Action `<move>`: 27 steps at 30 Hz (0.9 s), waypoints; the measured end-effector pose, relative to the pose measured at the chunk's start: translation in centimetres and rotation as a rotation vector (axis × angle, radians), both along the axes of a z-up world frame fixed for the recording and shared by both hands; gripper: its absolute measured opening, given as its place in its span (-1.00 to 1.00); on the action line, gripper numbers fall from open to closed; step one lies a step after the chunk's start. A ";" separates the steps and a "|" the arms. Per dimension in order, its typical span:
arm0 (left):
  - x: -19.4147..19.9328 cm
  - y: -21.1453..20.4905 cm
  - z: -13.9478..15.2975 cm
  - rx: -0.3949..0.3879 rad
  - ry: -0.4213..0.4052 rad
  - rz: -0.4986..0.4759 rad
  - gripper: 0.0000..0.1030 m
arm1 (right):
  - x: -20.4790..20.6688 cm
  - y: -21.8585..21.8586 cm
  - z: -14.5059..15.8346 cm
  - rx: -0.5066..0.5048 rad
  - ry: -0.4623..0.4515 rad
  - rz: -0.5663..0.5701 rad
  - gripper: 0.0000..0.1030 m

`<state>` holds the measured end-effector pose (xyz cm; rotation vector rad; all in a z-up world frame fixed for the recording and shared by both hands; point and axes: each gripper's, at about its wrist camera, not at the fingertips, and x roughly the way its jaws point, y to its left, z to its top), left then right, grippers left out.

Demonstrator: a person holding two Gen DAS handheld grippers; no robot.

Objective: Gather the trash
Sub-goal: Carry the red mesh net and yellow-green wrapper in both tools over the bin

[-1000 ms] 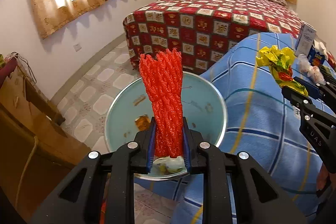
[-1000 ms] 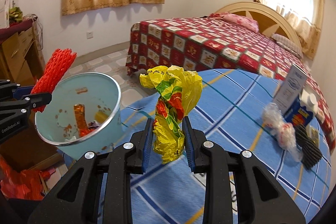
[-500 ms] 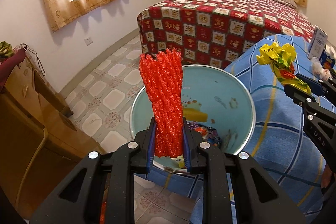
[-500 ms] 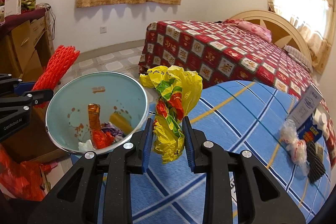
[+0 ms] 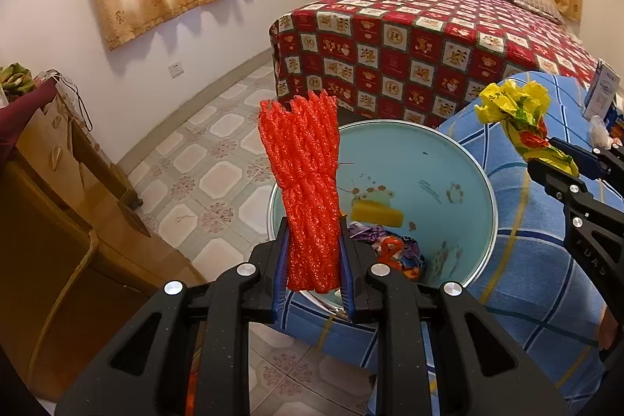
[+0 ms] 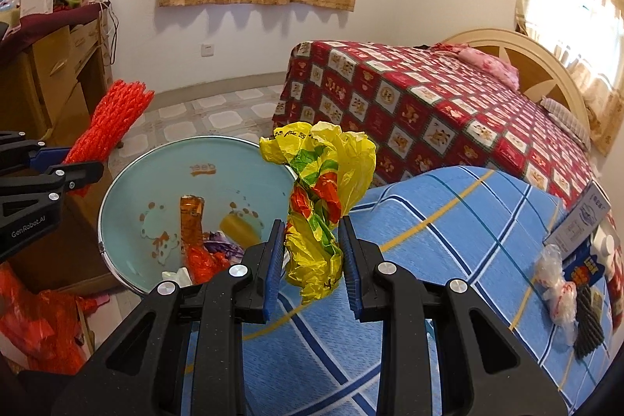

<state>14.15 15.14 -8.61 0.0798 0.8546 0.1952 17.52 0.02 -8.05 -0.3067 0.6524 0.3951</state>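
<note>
My left gripper (image 5: 314, 260) is shut on a red foam net sleeve (image 5: 306, 190) and holds it upright over the near-left rim of a light blue trash bin (image 5: 460, 162). My right gripper (image 6: 311, 260) is shut on a crumpled yellow plastic wrapper (image 6: 323, 197), held beside the bin's right rim (image 6: 117, 182) above the blue plaid cloth (image 6: 448, 221). The bin holds a yellow piece, an orange bottle (image 6: 191, 221) and crumpled wrappers. Each gripper shows in the other's view: the right one (image 5: 546, 158), the left one (image 6: 70, 174).
A red patterned bed (image 5: 429, 34) stands behind. A wooden cabinet (image 5: 58, 221) is at the left. On the cloth at the right lie a white box (image 6: 581, 221), a clear bag (image 6: 557, 283) and a dark object (image 6: 589, 322). A red bag (image 6: 39, 330) lies on the tiled floor.
Both grippers have risen and tilted, so the bin's inside shows more fully and nearer. Each still holds its piece of trash.
</note>
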 end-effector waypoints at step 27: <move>0.2 1.3 -0.3 0.012 -0.007 0.045 -0.57 | 0.8 1.9 -0.7 -0.026 0.020 0.049 -0.45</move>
